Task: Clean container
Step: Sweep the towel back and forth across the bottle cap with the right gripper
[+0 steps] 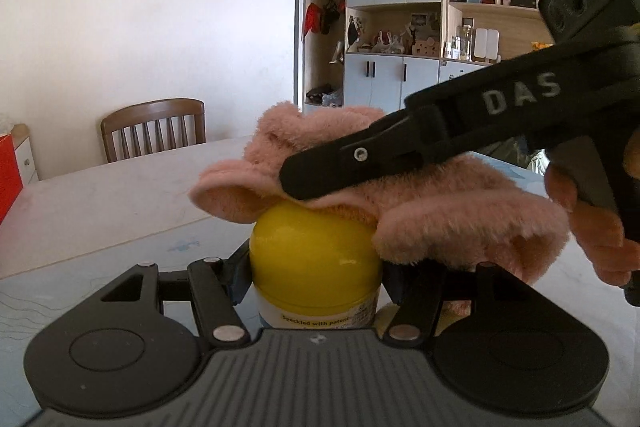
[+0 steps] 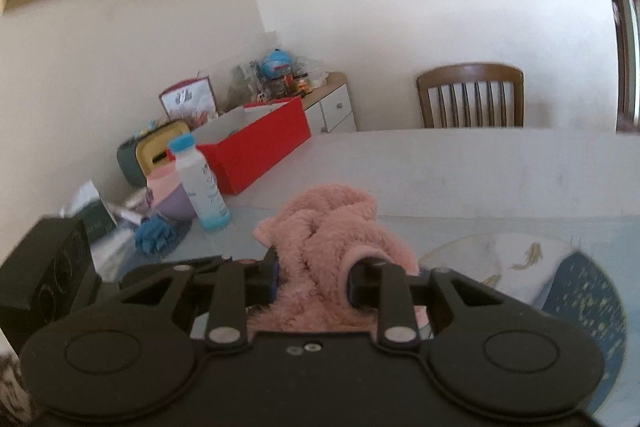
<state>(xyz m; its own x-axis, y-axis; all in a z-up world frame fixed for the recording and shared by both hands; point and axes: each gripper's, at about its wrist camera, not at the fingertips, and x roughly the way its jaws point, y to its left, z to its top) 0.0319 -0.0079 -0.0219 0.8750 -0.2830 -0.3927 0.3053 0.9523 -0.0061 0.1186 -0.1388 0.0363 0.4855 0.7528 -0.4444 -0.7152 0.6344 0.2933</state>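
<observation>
While left tool (image 1: 316, 283) grips container (image 1: 316, 259), right tool (image 2: 312, 279) presses cloth (image 1: 420, 203) atop.

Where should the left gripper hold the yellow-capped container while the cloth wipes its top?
Hold the straight white body below the yellow-capped container's domed cap, fingers on opposite sides, as the left gripper does. The dome is rounded and covered by the pink cloth in the right gripper.
</observation>
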